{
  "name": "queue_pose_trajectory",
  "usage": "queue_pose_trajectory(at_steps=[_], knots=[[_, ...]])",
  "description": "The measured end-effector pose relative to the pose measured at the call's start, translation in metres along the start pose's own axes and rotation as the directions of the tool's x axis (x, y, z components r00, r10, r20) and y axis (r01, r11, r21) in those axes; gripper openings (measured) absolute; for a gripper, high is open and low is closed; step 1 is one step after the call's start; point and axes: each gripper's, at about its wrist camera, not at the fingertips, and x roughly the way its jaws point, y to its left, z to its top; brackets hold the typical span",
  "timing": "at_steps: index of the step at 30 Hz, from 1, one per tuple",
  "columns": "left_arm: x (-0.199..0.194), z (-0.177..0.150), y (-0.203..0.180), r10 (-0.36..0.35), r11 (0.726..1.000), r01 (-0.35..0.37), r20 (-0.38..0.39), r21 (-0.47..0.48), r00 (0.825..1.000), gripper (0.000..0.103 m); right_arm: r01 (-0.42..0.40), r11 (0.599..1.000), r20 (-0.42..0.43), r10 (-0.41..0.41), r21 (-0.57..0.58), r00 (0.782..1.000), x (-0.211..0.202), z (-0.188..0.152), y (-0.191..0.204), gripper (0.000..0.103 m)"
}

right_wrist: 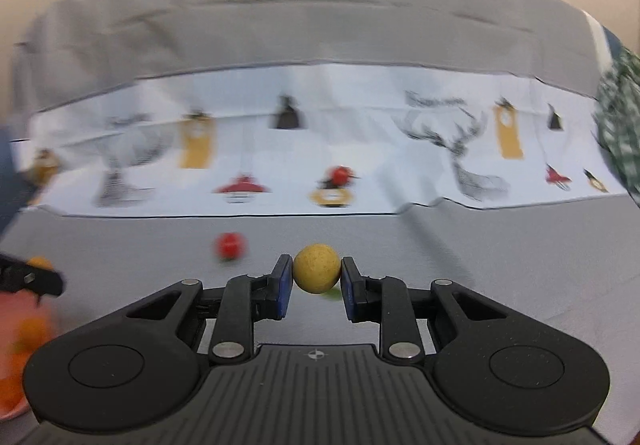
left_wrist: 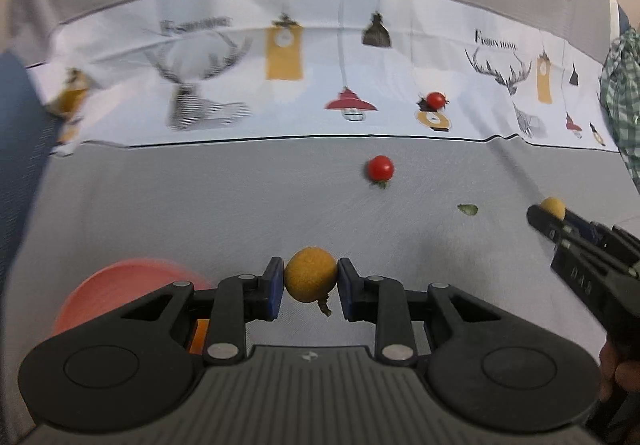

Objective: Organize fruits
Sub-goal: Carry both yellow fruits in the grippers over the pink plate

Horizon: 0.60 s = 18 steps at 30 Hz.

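The left gripper (left_wrist: 311, 281) is clamped on a round, rough-skinned yellow-brown fruit with a short stem (left_wrist: 310, 274), its blue-padded fingers (left_wrist: 275, 287) pressing the fruit from both sides above the grey cloth surface (left_wrist: 200, 213). Just behind and to the left of that gripper sits a pink round bowl (left_wrist: 120, 285), partly hidden by the gripper body. The right gripper (right_wrist: 316, 275) is likewise closed around a smoother pale yellow round fruit (right_wrist: 317, 268), held between its own blue pads. In the left wrist view, that right gripper appears at the right edge with its fruit at the tip. A small red cherry tomato (left_wrist: 380, 168) lies loose on the grey cloth, well apart from both grippers, and a second red cherry tomato (left_wrist: 435, 100) rests farther back on the white printed cloth with deer and lamp drawings (left_wrist: 312, 77). A small green leaf scrap (left_wrist: 467, 209) lies on the grey cloth between the nearer tomato and the right gripper.
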Motion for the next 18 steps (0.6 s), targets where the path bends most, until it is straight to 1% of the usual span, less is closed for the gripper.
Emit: queue_pose_trajectory(at_steps=[4, 8, 10, 13, 16, 18], knots=[[-0.061, -0.033, 0.028, 0.052, 0.998, -0.052, 0.012, -0.032, 0.999, 0.032, -0.114, 0.993, -0.03, 0.113, -0.018, 0.993, -0.054, -0.006, 0.043, 0.027], [-0.109, -0.069, 0.056, 0.111, 0.992, -0.111, 0.003, -0.065, 0.994, 0.032, -0.22, 0.974, -0.068, 0.217, -0.049, 0.974, -0.102, -0.017, 0.089, 0.027], [-0.13, -0.087, 0.07, 0.134, 0.988, -0.133, 0.002, -0.08, 0.991, 0.032, -0.273, 0.959, -0.084, 0.267, -0.069, 0.96, -0.125, -0.02, 0.111, 0.027], [-0.159, -0.112, 0.091, 0.164, 0.981, -0.162, 0.006, -0.108, 0.986, 0.032, -0.337, 0.936, -0.097, 0.328, -0.102, 0.94, -0.155, -0.023, 0.14, 0.027], [-0.185, -0.132, 0.107, 0.177, 0.975, -0.171, 0.028, -0.145, 0.984, 0.032, -0.386, 0.912, -0.101, 0.375, -0.137, 0.922, -0.184, -0.027, 0.162, 0.027], [-0.202, -0.145, 0.115, 0.178, 0.971, -0.168, 0.043, -0.17, 0.983, 0.032, -0.399, 0.9, -0.097, 0.387, -0.178, 0.917, -0.201, -0.03, 0.174, 0.027]])
